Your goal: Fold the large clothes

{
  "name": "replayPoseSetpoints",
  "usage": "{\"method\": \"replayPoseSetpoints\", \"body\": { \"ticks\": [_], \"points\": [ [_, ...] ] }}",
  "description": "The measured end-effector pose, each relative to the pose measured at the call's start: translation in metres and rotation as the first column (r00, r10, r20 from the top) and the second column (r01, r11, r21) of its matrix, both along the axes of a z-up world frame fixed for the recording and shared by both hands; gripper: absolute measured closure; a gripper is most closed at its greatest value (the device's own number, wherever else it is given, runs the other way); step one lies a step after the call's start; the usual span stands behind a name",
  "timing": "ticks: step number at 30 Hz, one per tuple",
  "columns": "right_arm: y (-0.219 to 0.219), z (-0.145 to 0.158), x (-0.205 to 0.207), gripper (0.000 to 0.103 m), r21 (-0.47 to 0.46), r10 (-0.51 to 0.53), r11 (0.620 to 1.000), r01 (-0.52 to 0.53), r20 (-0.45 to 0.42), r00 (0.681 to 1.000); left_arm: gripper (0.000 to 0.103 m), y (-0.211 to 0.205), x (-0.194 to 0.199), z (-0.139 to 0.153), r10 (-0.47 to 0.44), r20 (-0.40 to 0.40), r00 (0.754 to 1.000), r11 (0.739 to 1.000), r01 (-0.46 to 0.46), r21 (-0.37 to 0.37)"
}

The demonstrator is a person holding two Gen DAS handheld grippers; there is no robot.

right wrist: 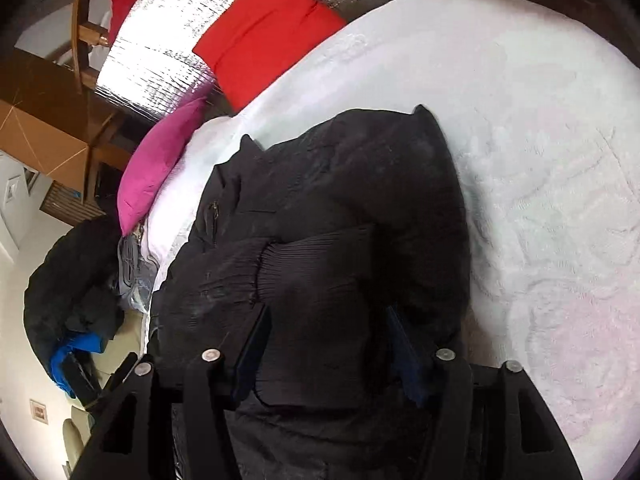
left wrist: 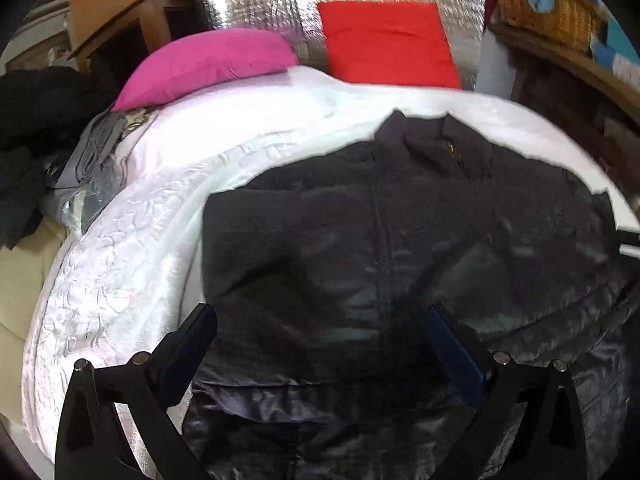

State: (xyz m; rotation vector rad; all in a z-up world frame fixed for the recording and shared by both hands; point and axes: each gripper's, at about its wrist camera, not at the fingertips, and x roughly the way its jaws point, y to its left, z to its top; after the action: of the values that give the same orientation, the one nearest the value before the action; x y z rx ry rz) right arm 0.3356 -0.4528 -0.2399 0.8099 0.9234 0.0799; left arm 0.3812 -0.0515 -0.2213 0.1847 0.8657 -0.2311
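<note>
A black puffer jacket (left wrist: 400, 248) lies front up on the white quilted bedspread (left wrist: 132, 264), its collar toward the pillows. My left gripper (left wrist: 322, 320) hovers over the jacket's lower part, open wide, with nothing pinched between its fingers. In the right wrist view the jacket (right wrist: 360, 168) fills the centre. Its sleeve with a ribbed cuff (right wrist: 312, 264) lies across the body and runs back between the jaws. My right gripper (right wrist: 328, 344) is shut on that thick sleeve, and fabric fills the whole gap between the pads.
A pink pillow (left wrist: 208, 64) and a red pillow (left wrist: 388, 44) rest at the head of the bed. A heap of dark clothes (right wrist: 72, 280) and grey folded items (left wrist: 96, 148) sit on the left side. A wicker basket (left wrist: 548, 8) stands on a shelf at the right.
</note>
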Motion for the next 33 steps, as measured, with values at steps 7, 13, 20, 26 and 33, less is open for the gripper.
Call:
{"method": "replayPoseSetpoints", "body": {
  "ticks": [7,13,20,26,33],
  "points": [
    [0.02,0.036,-0.003,0.082,-0.12,0.017,0.993,-0.003,0.114,0.993,0.0,-0.002,0.002,-0.001,0.002,-0.004,1.0,1.0,-0.002,0.002],
    [0.018,0.024,0.003,0.084,-0.228,-0.048,0.972,0.056,0.038,0.998,0.0,-0.006,0.007,-0.016,0.004,-0.061,0.998,0.999,-0.002,0.045],
    [-0.002,0.032,-0.003,0.079,-0.121,-0.096,0.987,0.105,0.078,0.992,0.0,0.004,0.005,-0.005,0.023,-0.034,0.999,1.0,-0.023,0.001],
    [-0.033,0.024,-0.012,0.02,-0.044,-0.257,0.964,0.263,0.11,0.96,0.0,0.024,0.01,0.006,0.08,-0.005,0.997,0.995,-0.08,-0.054],
    [-0.009,0.004,0.018,0.051,-0.18,-0.179,0.967,0.182,0.036,0.983,0.0,0.019,0.02,-0.015,0.079,-0.074,0.994,0.997,-0.077,0.024]
  ]
}}
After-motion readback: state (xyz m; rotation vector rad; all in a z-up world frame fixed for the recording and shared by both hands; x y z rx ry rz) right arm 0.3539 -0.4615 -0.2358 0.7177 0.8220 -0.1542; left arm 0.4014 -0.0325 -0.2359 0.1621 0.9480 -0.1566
